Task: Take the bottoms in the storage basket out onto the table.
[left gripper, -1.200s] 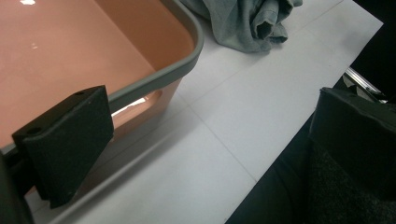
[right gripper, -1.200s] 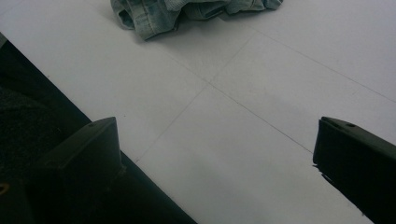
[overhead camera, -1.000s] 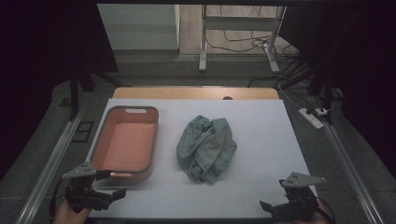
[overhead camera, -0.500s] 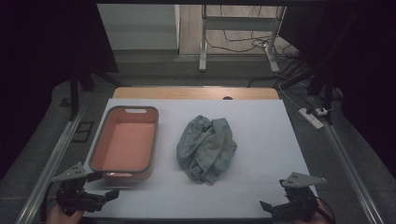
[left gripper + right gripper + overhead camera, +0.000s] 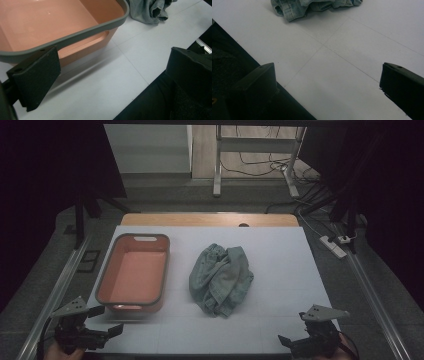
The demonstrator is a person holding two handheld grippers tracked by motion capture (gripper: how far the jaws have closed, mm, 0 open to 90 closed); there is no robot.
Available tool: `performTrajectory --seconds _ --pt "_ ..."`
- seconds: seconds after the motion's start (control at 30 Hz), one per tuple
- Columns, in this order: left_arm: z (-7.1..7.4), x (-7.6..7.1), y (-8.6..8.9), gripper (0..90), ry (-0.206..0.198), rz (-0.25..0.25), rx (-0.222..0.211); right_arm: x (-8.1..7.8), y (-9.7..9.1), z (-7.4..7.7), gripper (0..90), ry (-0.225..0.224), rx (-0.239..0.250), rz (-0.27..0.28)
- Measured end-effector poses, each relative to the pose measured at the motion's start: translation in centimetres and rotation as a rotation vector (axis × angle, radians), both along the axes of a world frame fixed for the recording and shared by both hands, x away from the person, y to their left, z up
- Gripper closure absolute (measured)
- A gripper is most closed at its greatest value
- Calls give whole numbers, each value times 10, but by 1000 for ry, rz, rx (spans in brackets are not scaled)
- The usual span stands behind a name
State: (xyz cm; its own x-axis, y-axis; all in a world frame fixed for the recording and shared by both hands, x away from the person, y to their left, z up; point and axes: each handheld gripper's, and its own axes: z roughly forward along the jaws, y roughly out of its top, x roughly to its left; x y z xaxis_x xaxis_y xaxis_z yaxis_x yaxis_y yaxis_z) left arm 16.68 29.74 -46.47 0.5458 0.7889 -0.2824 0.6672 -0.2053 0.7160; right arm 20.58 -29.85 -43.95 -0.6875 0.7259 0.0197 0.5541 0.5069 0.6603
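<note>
A crumpled blue-grey denim garment [image 5: 222, 280] lies in the middle of the white table [image 5: 280, 270]. To its left stands an orange basin [image 5: 132, 275] with a grey rim, nothing in it. My left gripper [image 5: 106, 321] is at the near left corner, open, just short of the basin's near wall. In the left gripper view the left gripper [image 5: 112, 82] points over the table beside the basin's rim [image 5: 87, 31], with the garment [image 5: 147, 11] beyond. My right gripper [image 5: 292, 346] is at the near right edge, open. In the right gripper view the right gripper [image 5: 328, 85] frames bare table, with the garment [image 5: 312, 6] ahead.
A wooden strip [image 5: 210, 219] edges the table's far side. Metal rails [image 5: 60, 285] run along both sides. A power strip [image 5: 334, 246] and cables lie on the floor at the right. A stand's legs [image 5: 217, 165] rise beyond the table.
My left gripper has drifted a little left and back toward the near edge. The right gripper, basin and garment have stayed put.
</note>
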Motion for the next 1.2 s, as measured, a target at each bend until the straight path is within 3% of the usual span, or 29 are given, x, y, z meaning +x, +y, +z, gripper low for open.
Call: performTrajectory --seconds 0.77,1.07,1.2 --pt "-1 -12 11 0 13 11 17 0 1 0 7 -4 -6 1" --pt "-2 -14 8 0 31 -15 59 0 1 0 6 0 -7 0" --pt "-1 -12 7 0 40 -18 56 0 1 -1 7 -1 -13 2"
